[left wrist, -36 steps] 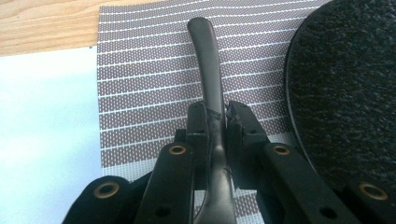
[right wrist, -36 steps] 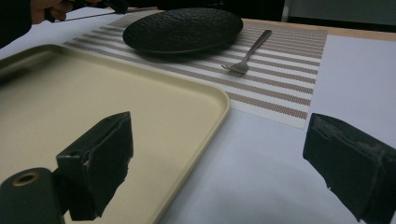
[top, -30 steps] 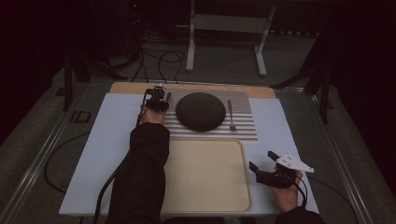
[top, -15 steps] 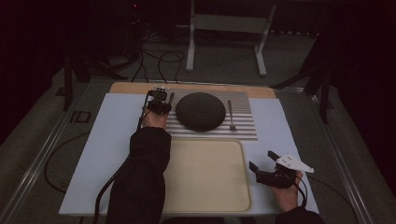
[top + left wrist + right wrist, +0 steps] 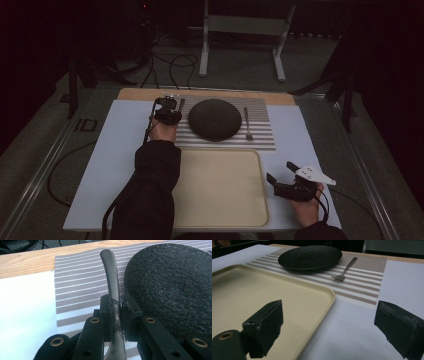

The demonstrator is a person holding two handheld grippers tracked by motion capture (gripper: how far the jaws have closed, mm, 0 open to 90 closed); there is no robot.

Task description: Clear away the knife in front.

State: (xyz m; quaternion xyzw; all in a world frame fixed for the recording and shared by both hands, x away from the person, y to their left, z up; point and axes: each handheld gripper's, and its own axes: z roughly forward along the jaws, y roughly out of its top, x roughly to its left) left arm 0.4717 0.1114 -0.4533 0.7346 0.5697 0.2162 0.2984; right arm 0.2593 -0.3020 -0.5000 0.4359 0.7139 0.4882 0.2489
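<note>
My left gripper (image 5: 167, 114) is at the left edge of the striped placemat (image 5: 260, 112), beside the round black plate (image 5: 215, 119). It is shut on the handle of a dark metal utensil (image 5: 111, 272), which sticks out forward past the left gripper (image 5: 117, 302) over the placemat (image 5: 80, 282); its working end is hidden. A fork (image 5: 247, 122) lies right of the plate. My right gripper (image 5: 281, 170) rests near the front right, just right of the cream tray (image 5: 220, 210). The right gripper (image 5: 329, 315) is open with nothing between its jaws.
A white sheet (image 5: 110, 160) covers the table under the tray and placemat, with a wooden strip (image 5: 150, 93) along the far edge. Cables and a metal stand (image 5: 240, 30) sit on the floor beyond. The plate (image 5: 310, 256) and fork (image 5: 344, 270) lie ahead of the right gripper.
My left gripper has shifted a little and lifted slightly with the utensil still clamped. The right gripper has stayed where it was.
</note>
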